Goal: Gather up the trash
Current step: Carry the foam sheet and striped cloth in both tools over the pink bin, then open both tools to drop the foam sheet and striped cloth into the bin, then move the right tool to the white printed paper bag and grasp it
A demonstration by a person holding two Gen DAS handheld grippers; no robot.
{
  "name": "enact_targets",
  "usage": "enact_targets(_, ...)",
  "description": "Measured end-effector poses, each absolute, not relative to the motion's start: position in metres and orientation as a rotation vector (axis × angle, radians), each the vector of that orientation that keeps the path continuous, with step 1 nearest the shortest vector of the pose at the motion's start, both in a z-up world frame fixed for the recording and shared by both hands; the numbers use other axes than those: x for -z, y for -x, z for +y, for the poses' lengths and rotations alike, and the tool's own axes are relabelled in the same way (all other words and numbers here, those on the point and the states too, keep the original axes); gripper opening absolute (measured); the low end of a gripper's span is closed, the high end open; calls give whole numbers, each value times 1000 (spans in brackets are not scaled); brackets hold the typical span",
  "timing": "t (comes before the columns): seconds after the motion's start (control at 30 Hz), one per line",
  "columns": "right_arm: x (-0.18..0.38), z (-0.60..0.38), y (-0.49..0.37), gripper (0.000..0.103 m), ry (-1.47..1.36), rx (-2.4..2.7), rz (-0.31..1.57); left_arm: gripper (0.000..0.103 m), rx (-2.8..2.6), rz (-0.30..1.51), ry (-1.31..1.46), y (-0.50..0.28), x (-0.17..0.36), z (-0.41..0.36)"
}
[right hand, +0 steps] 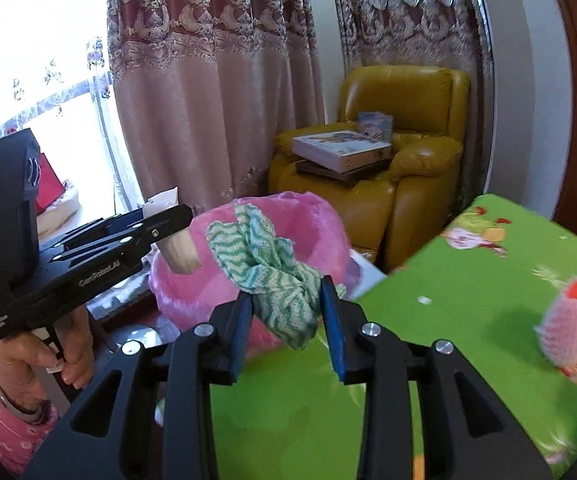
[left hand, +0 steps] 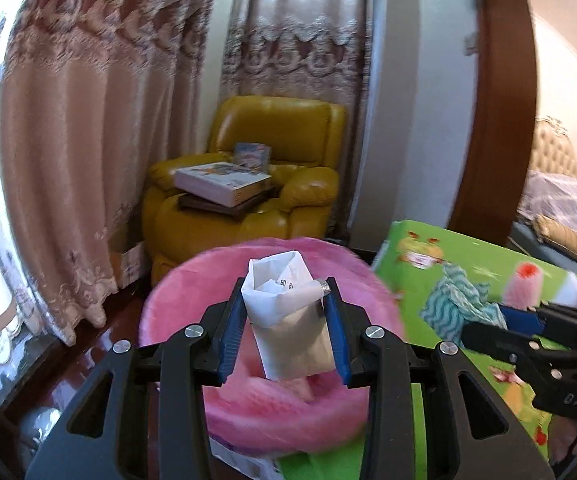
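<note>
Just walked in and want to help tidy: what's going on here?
A person is collecting trash with a gripper in each hand. The left gripper has its jaws shut on a paper packet, held above the pink bag. The right gripper holds a green cloth near the bag's edge, over the green table. Nothing has been dropped yet. A pink foam sleeve lies on the table.
</note>
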State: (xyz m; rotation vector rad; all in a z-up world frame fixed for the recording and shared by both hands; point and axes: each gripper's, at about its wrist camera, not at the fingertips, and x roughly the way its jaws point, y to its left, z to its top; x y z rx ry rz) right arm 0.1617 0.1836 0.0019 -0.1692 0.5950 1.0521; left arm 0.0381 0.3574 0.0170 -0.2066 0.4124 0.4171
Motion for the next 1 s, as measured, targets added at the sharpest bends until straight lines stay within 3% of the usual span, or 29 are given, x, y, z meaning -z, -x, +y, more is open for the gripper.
enact_targets(0.17,5,220,-173,37,226,-1042,603,33,-428,437,255,-51,-14,394)
enact_targets(0.23,8,230,-176,48,248,-1052,599,42,-439,448,263,-55,-12,403)
enact_targets(0.3,7,233,-177,67,248,-1034,567,68,-475,450,274,-55,-9,410)
enact_targets(0.37,2,224,-178,74,211,-1058,554,68,-494,432,293,-49,-8,413)
enact_targets(0.5,-15,185,-174,75,159,-1070,528,71,-517,442,274,-37,-11,403)
enact_targets(0.6,-25,135,-161,82,161,-1047,469,91,-534,413,233,-26,-16,381)
enact_targets(0.73,-31,60,-148,83,180,-935,402,91,-464,390,198,-24,-22,328)
enact_targets(1.0,-34,-112,-143,95,62,-536,379,97,-95,452,170,-86,-14,163)
